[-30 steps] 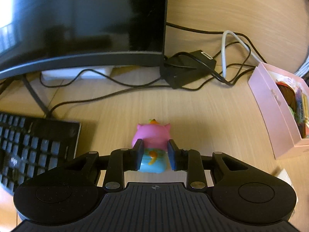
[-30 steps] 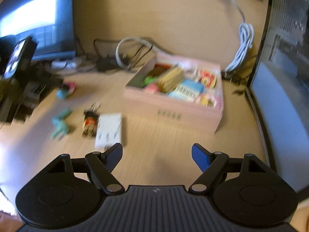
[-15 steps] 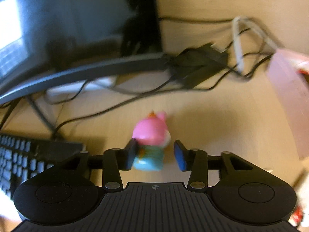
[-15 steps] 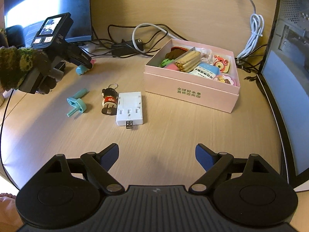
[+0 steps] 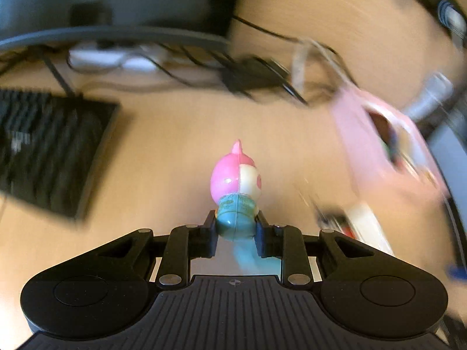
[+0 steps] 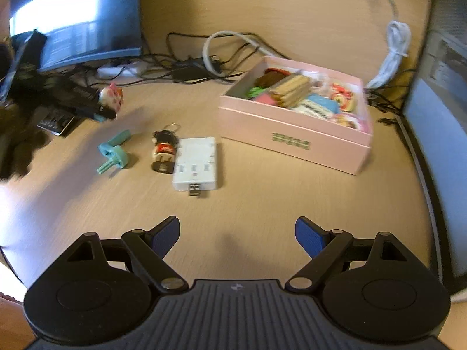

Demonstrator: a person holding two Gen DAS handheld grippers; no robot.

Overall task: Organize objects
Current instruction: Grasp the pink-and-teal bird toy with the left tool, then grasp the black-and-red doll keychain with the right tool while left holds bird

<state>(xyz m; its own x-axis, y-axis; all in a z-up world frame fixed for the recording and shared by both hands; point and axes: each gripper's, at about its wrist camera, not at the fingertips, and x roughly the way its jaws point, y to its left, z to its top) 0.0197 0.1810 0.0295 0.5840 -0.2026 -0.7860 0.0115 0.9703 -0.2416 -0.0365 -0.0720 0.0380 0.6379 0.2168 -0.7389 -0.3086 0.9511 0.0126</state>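
Note:
A pink-headed toy figure (image 5: 236, 178) with a teal base is held above the wooden desk. My left gripper (image 5: 235, 227) has its jaws closing on that base, and the pads press on it. The right wrist view shows the same toy (image 6: 111, 96) in the left gripper (image 6: 102, 113) at the far left. A pink box (image 6: 292, 134) full of small items stands right of centre; it appears blurred as the pink box (image 5: 364, 145) in the left wrist view. My right gripper (image 6: 237, 233) hangs open over bare desk with nothing between its fingers.
A white USB hub (image 6: 195, 160), a small doll keychain (image 6: 163, 148) and a teal plastic piece (image 6: 113, 153) lie left of the box. A keyboard (image 5: 43, 145), a monitor (image 6: 76, 14) and tangled cables (image 6: 186, 67) fill the back left. A computer case (image 6: 437, 87) stands at the right.
The left gripper loosened briefly, then closed on the toy's base again and carried it off the desk toward the right. The toy has turned sideways. The right gripper stays about where it was.

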